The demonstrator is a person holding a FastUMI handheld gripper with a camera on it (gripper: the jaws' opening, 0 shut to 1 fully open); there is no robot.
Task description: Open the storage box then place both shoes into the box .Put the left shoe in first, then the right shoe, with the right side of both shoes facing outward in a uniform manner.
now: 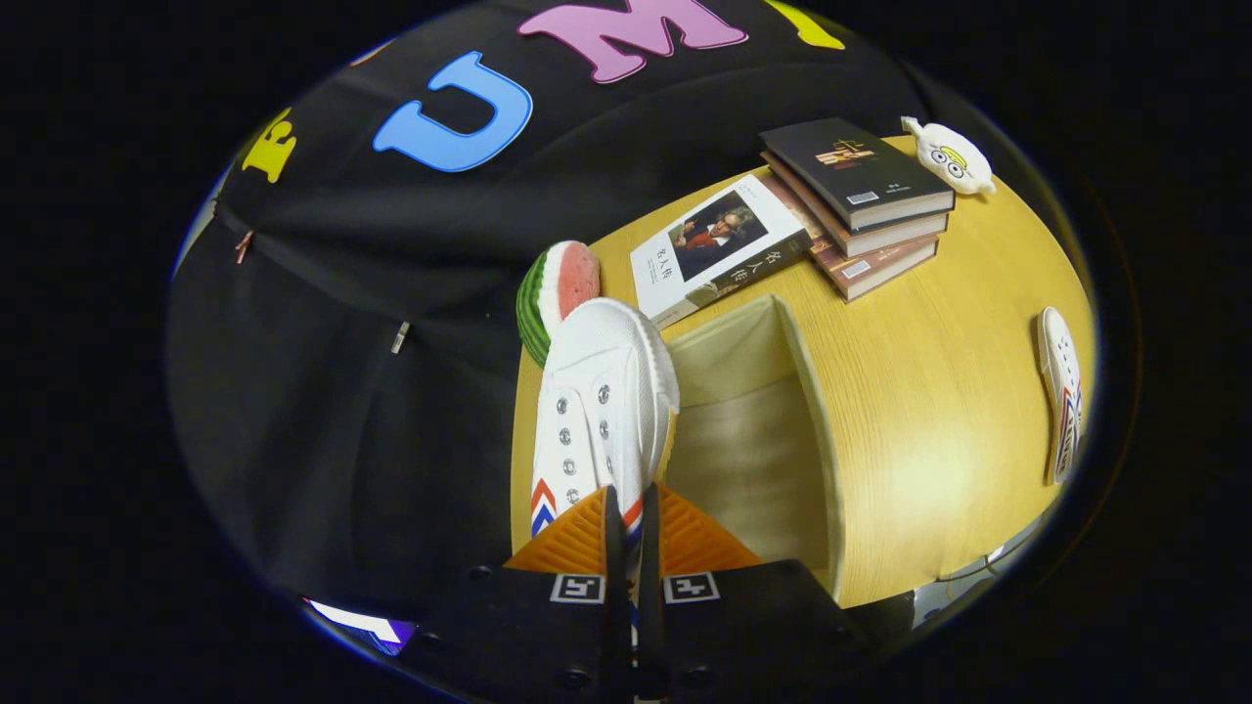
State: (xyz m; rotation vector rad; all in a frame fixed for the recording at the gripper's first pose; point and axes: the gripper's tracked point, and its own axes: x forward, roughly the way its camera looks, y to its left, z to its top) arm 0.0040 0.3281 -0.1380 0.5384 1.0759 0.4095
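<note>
Matt canvas shoe [602, 391], wood-grain table [929, 411]

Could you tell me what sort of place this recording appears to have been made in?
Most likely a staged booth rather than a home: a black cloth wall backs a wooden table set with props, namely stacked books, a watermelon-slice toy and an open storage box. The gripper is shut on a white shoe.

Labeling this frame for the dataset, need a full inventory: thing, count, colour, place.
held shoe: 1, white with red and blue stripes, between the fingers, over the box's edge
storage box: 1, cream, open, just ahead of the fingers
second shoe: 1, white, on the table beyond the box
table: 1, light wood
books: 4, three dark ones stacked, a white one beside them
watermelon slice: 1, red and green, beyond the held shoe
plush toy: 1, white, beside the stack
gripper: 1, shut on the held shoe
</note>
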